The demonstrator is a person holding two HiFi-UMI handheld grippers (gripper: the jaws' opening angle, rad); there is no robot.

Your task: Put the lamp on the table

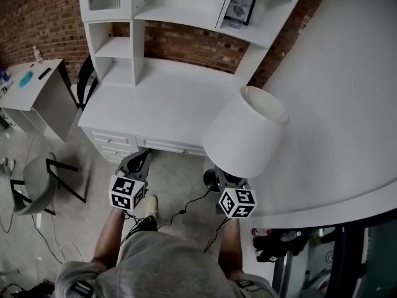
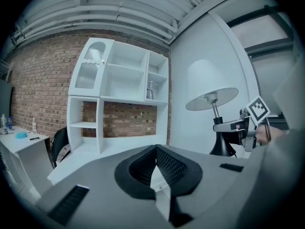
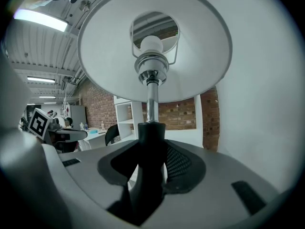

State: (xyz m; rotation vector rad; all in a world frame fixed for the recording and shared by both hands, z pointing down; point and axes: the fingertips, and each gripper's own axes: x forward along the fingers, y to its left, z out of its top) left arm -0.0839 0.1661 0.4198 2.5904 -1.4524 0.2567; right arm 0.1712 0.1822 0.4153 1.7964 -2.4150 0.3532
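Observation:
The lamp [image 1: 245, 131] has a white shade, a chrome stem and a black base. It hangs tilted in the air in front of the white desk's [image 1: 162, 104] right end. My right gripper [image 1: 224, 180] is shut on the lamp's black neck [image 3: 150, 151], and the shade [image 3: 152, 46] and bulb fill the right gripper view above it. My left gripper [image 1: 141, 158] is shut and holds nothing, low in front of the desk drawers. In the left gripper view its jaws [image 2: 156, 149] meet, and the lamp [image 2: 211, 92] appears to the right in the right gripper [image 2: 234, 128].
The desk carries a white shelf hutch [image 1: 118, 48] with a framed picture [image 1: 240, 6] on its upper right shelf. A black chair [image 1: 87, 82] and a grey side table [image 1: 34, 89] stand to the left, with a stool [image 1: 37, 182] nearer. Cables [image 1: 186, 211] lie on the floor. A white curved wall [image 1: 347, 104] is at right.

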